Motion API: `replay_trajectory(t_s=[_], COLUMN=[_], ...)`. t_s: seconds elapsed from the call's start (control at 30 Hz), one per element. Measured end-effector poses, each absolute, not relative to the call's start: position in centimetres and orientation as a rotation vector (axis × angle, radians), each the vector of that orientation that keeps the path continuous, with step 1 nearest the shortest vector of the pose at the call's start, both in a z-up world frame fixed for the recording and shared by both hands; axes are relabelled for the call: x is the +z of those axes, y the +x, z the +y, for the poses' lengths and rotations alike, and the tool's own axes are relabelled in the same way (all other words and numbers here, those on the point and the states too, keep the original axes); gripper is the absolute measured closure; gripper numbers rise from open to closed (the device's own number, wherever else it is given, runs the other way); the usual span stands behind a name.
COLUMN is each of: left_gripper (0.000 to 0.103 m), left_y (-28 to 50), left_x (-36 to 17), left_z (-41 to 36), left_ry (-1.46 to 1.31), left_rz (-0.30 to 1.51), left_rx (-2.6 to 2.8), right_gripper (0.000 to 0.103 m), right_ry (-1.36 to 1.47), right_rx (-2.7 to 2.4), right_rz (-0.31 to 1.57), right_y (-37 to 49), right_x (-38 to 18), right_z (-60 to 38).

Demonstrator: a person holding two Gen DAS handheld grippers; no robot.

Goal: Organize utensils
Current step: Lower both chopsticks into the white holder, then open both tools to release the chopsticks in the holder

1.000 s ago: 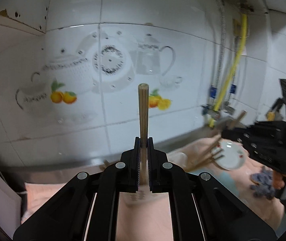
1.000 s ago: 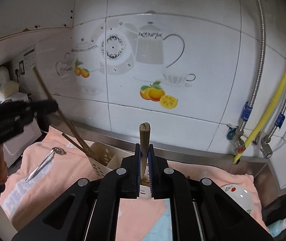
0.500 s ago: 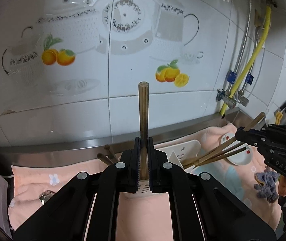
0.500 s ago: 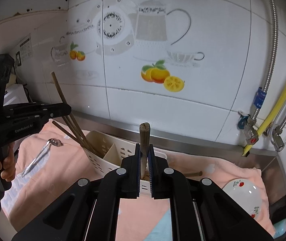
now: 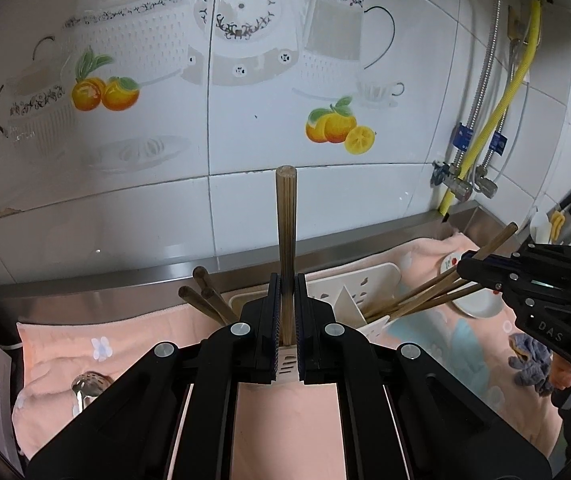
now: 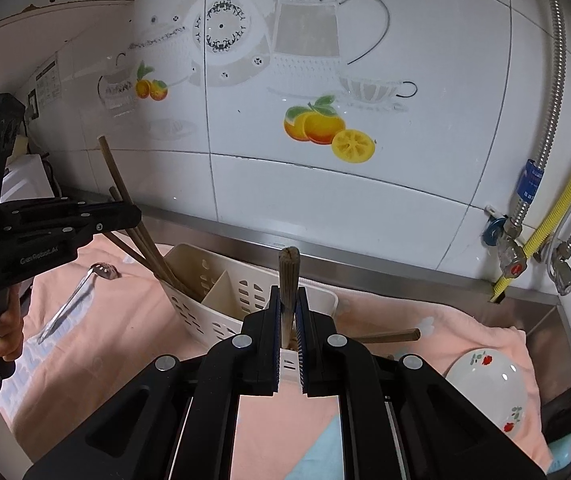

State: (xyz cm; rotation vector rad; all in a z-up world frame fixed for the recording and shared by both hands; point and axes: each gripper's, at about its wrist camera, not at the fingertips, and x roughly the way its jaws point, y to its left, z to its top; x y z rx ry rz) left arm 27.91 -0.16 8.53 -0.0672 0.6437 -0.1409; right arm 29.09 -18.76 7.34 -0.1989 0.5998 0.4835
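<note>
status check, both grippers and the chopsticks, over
Left gripper shut on a chopstick, right gripper shut on another chopstick. Both over the white caddy. Nothing blocking.

Bright, even light w/ glare on wall tiles (image 5: 245, 208); heavy fisheye warp, dark vignetted corners.

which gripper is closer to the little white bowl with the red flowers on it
Right. The right gripper sits just left of the flowered bowl; the left gripper is beyond the white caddy, farther from it.
</note>
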Motion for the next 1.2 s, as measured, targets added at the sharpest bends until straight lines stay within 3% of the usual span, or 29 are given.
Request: replay_trajectory(t_s=[0.33,0.5,0.57,0.63,0.8,1.2], left_gripper=[0.096,0.094,0.089,0.077,0.070,0.040], left_y=[27.97,27.96,27.92,27.90,27.70,27.09], left_x=[8.21,8.21,8.22,8.26,8.42,8.71], left_z=[-0.08,-0.06,-0.08,-0.06,0.09,0.16], left_ry=[-0.066,-0.071,-0.071,-0.071,-0.073,-0.070], left_rz=[0.650,0.650,0.650,0.647,0.641,0.632], left_rx=[-0.132,-0.135,-0.134,-0.130,-0.124,-0.119], right_gripper=[0.096,0.084,0.081,0.076,0.062,0.035], right_ry=[-0.206,-0.208,-0.208,-0.209,-0.212,-0.216], right_rx=[0.484,0.480,0.479,0.478,0.473,0.454], right_rz=[0.598,0.595,0.591,0.589,0.578,0.557], right_y=[29.16,29.11,29.04,28.96,28.83,28.32], right_x=[7.23,7.27,7.31,7.36,7.48,7.65], right_z=[-18.64,-18.61,-18.62,-18.60,-18.74,-18.95])
